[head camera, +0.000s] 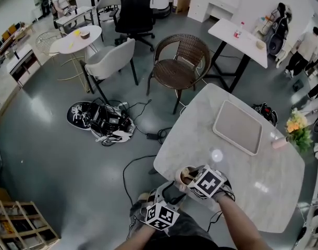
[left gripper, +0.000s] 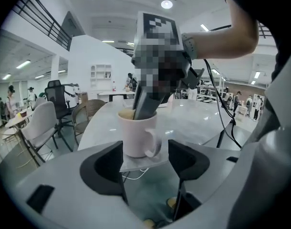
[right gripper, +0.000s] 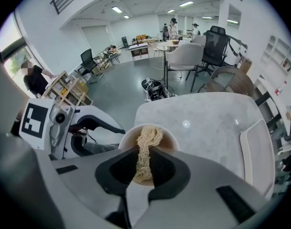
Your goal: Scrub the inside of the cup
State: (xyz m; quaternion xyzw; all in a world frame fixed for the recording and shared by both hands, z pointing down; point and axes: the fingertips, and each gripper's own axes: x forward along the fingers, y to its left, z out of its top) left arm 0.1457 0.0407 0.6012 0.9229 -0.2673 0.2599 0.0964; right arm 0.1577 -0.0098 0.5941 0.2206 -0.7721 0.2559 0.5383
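A white mug (head camera: 184, 175) stands near the front edge of the marble table (head camera: 253, 191). My right gripper (head camera: 196, 179) hovers over the mug, shut on a beige fibrous scrubber (right gripper: 146, 149) whose far end hangs down inside the mug (right gripper: 126, 138). From the left gripper view the mug (left gripper: 136, 137) sits on the table's edge with its handle turned toward me, and the right gripper (left gripper: 146, 104) reaches down into it. My left gripper (left gripper: 145, 163) is open, below and short of the mug, touching nothing. It also shows in the head view as the left gripper (head camera: 161, 215) and in the right gripper view as the left gripper (right gripper: 71, 128).
A beige tray (head camera: 237, 126) lies on the far half of the table, with flowers (head camera: 297, 129) and a small pink object (head camera: 279, 143) at the right edge. A wicker chair (head camera: 177, 66) stands behind the table. Cables and gear (head camera: 104, 121) lie on the floor to the left.
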